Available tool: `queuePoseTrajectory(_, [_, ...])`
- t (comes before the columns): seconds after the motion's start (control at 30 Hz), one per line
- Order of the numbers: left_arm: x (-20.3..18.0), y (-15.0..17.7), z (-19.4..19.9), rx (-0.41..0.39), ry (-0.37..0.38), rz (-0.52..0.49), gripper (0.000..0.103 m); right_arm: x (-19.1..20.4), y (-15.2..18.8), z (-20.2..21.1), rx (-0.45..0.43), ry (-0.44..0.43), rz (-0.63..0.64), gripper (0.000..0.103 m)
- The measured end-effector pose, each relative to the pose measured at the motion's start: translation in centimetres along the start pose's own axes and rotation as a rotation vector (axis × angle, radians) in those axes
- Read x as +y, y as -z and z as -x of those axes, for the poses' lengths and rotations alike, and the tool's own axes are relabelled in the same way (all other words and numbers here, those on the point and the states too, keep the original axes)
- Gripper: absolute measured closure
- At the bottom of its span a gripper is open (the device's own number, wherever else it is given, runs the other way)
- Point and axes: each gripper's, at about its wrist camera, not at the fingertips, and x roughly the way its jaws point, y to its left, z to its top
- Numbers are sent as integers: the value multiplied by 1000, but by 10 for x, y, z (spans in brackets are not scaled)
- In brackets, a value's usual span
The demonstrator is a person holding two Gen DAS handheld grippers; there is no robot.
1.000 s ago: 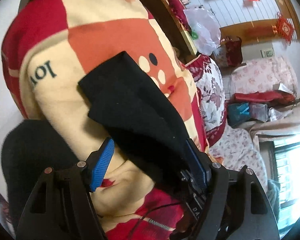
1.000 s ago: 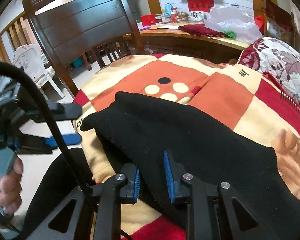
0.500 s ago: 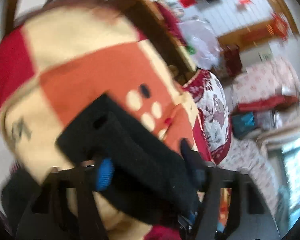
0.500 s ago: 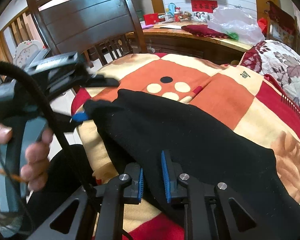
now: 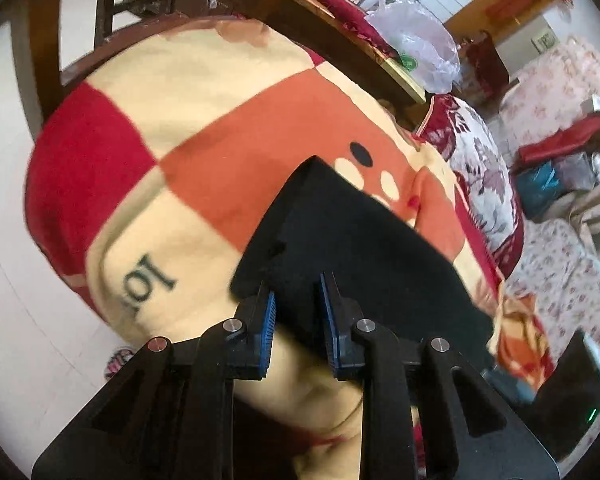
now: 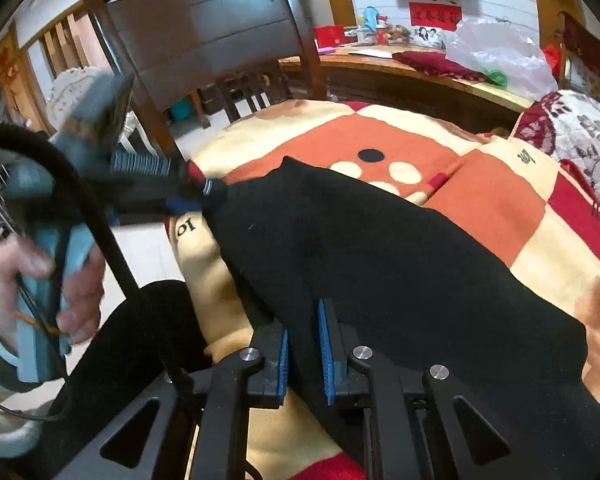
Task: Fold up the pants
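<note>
The black pants [image 6: 380, 264] lie folded on a blanket of red, orange and cream squares [image 6: 492, 200]. My right gripper [image 6: 303, 344] is shut on the pants' near edge. My left gripper [image 5: 295, 304] is shut on the pants [image 5: 340, 248] at their left corner. That gripper also shows in the right wrist view [image 6: 203, 200], gripping that corner at the blanket's left edge, with the person's hand on its handle.
A dark wooden chair [image 6: 203, 40] stands behind the blanket. A wooden table [image 6: 420, 76] with a plastic bag [image 6: 496, 52] is at the back. A floral cushion [image 6: 580, 132] lies at the right. White floor [image 5: 15, 280] lies to the left.
My left gripper moved in from the left with open jaws and closed on the pants' left corner. My right gripper stayed shut on the near edge.
</note>
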Motion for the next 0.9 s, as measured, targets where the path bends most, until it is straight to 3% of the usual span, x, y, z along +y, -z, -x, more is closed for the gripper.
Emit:
queuePoseTrajectory(0.1, [-4,2,14,-35,-29,-35,83,-8,2,8,7,-26,-38,84])
queuePoseTrajectory(0.17, [-7,-1,26,-73,-59,-39,83,-10,5,18,-1,-53,-63,68])
queuePoseTrajectory(0.23, [-11,-3,38,-115,-74,-51,82,-12,9,31,-14,-76,-76,60])
queuePoseTrajectory(0.37, [-31,-4,47,-138,-75,-115,77,-28,34,65,-30,-7,-121,59])
queuePoseTrajectory(0.43, [-46,0,43,-128,-53,-155,68,-41,45,80,-51,39,-161,59])
queuePoseTrajectory(0.57, [-82,12,23,-51,10,-231,68,-93,60,105,-86,115,-329,59])
queuePoseTrajectory(0.63, [-101,22,7,-6,31,-268,68,-113,59,110,-101,102,-395,59])
queuePoseTrajectory(0.73, [-129,41,-15,68,54,-343,68,-140,49,100,-107,4,-490,59])
queuePoseTrajectory(0.9, [-158,60,-32,106,63,-418,68,-158,32,67,-48,-18,-508,59])
